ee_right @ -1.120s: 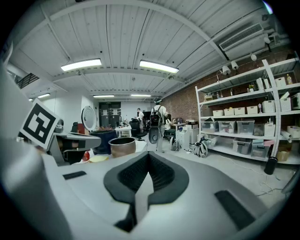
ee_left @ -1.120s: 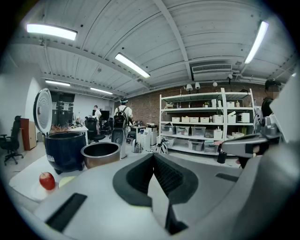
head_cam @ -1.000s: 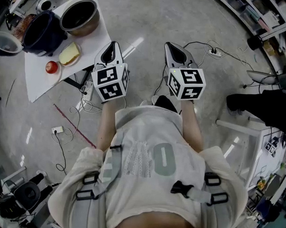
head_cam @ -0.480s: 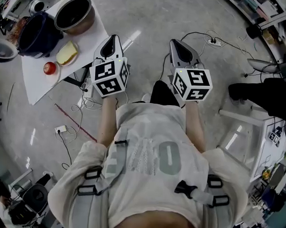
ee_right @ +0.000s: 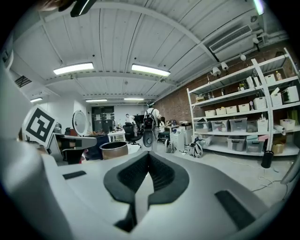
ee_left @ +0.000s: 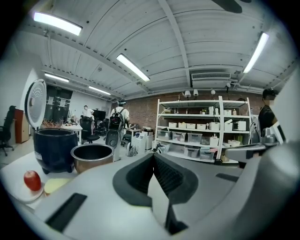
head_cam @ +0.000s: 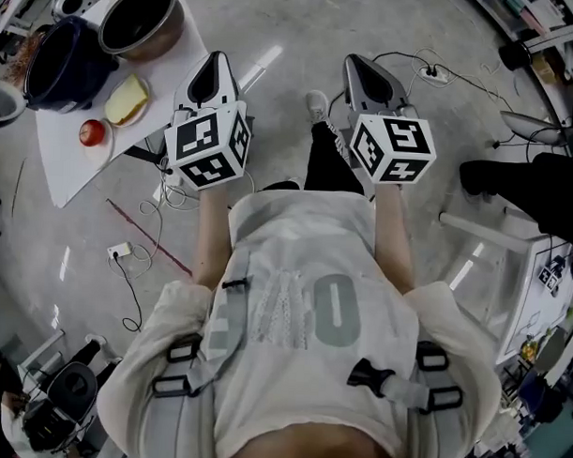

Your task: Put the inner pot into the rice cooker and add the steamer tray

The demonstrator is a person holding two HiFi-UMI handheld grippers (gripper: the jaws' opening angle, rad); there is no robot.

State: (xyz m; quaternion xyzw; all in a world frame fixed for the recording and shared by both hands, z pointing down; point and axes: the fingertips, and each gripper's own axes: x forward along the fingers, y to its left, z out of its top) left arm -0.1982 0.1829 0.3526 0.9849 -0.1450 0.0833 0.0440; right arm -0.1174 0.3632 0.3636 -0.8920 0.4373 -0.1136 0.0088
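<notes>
A white table (head_cam: 68, 173) stands at the upper left of the head view. On it are the dark rice cooker (head_cam: 62, 67) with its lid up (ee_left: 36, 104) and, beside it, the metal inner pot (head_cam: 139, 19), empty (ee_left: 92, 157). A pale bowl-like item (head_cam: 2, 101) lies at the left edge; I cannot tell if it is the steamer tray. My left gripper (head_cam: 215, 61) is shut and empty (ee_left: 153, 157), just right of the table. My right gripper (head_cam: 361, 68) is also shut and empty (ee_right: 149, 154), over the floor.
A red apple (head_cam: 91, 132) and a yellow block (head_cam: 125, 100) lie on plates near the table's front. Cables and a power strip (head_cam: 430, 76) trail over the floor. Another white table (head_cam: 510, 278) and a person's dark legs (head_cam: 527, 185) are at the right. Shelves (ee_left: 201, 133) and people stand far ahead.
Both grippers have shifted a little forward, the left one toward the table. A dark trouser leg and a shoe now show between them.
</notes>
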